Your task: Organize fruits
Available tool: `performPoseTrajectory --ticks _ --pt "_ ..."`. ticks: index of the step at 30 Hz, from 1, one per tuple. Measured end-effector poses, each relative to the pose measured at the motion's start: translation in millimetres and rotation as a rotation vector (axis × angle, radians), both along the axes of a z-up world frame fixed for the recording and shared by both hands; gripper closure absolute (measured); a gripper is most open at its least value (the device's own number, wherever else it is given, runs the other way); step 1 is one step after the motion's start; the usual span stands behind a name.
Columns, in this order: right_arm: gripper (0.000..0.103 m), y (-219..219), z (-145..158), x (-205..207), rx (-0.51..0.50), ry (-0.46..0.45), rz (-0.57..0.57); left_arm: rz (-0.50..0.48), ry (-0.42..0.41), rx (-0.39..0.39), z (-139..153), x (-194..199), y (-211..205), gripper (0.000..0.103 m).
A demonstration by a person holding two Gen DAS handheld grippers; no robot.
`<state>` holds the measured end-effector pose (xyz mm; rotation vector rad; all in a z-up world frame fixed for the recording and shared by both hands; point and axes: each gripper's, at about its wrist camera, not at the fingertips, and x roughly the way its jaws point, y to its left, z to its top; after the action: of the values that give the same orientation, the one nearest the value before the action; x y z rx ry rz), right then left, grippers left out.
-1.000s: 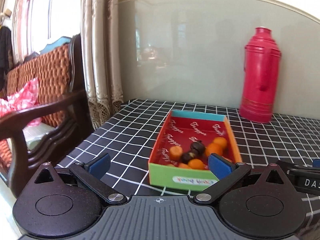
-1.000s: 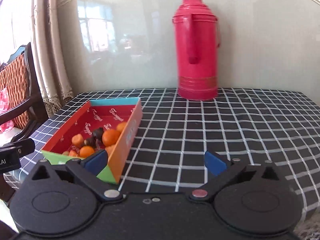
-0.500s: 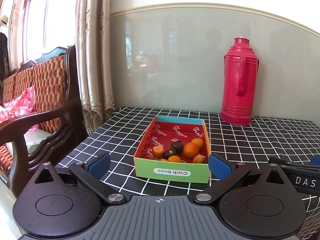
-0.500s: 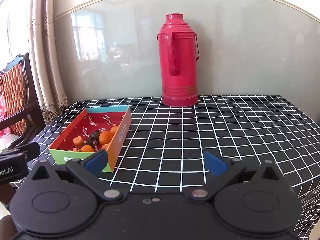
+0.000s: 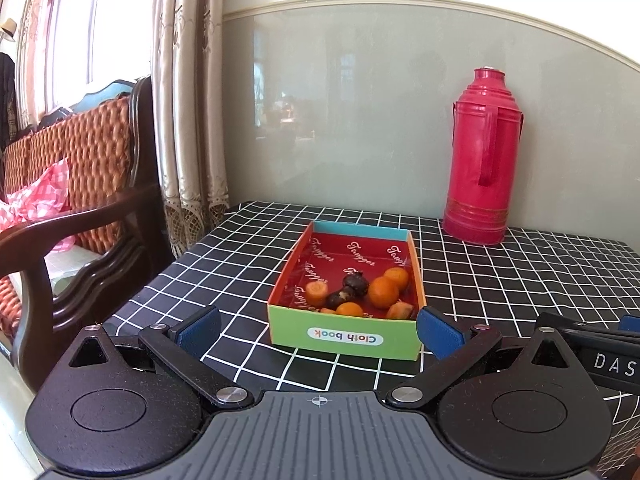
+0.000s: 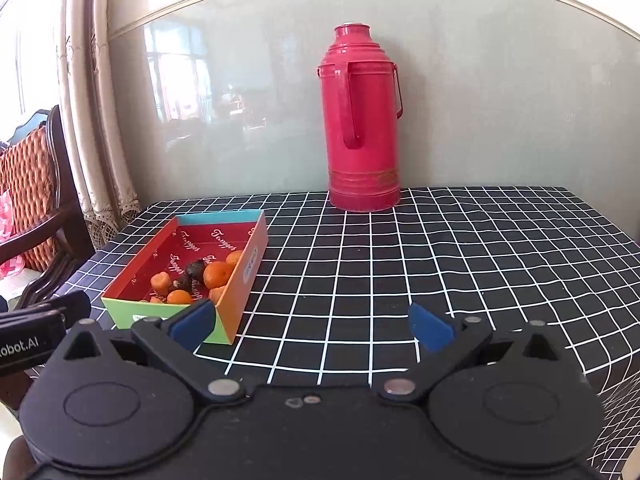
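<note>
With both tools held back near the front edge of the surface, we see the left tool (image 5: 318, 330) spread wide, blue pads apart and holding nothing, and the right tool (image 6: 312, 322) equally wide and empty. Just ahead of the left tool sits the cardboard box (image 5: 346, 338), green front wall reading "Cloth book" upside down, orange side walls, red lining; in the right wrist view the same box (image 6: 244, 276) lies to the left, its near corner partly behind the left pad. Fruits are all inside the box, bunched toward its near end: several orange fruits (image 5: 383, 292) and two dark ones (image 5: 356, 285) touching each other. We can't tell what kind the dark ones are. Far half of the box is bare lining. Black cloth with white grid (image 6: 400, 264) covers the surface. Beyond the box, well apart from it, a red thermos (image 6: 363, 120) stands upright against the wall at the back. Off the surface's left side: a wooden chair (image 5: 92, 208) with orange woven cushion, and curtains (image 5: 188, 100).
</note>
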<state>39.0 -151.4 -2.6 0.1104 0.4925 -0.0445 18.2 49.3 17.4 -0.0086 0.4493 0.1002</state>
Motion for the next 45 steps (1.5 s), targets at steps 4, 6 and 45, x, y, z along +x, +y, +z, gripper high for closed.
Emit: performPoseTrajectory --ticks 4,6,45 --pt "0.006 1.1 0.9 0.7 -0.006 -0.003 0.003 0.002 0.008 -0.009 0.4 2.6 1.1 0.0" --pt "0.006 0.6 1.1 0.2 -0.007 -0.005 0.006 0.003 0.012 -0.011 0.1 3.9 0.6 0.0" --pt "0.006 1.4 4.2 3.7 -0.038 -0.011 -0.019 -0.017 0.016 0.014 -0.7 6.7 -3.0 0.0"
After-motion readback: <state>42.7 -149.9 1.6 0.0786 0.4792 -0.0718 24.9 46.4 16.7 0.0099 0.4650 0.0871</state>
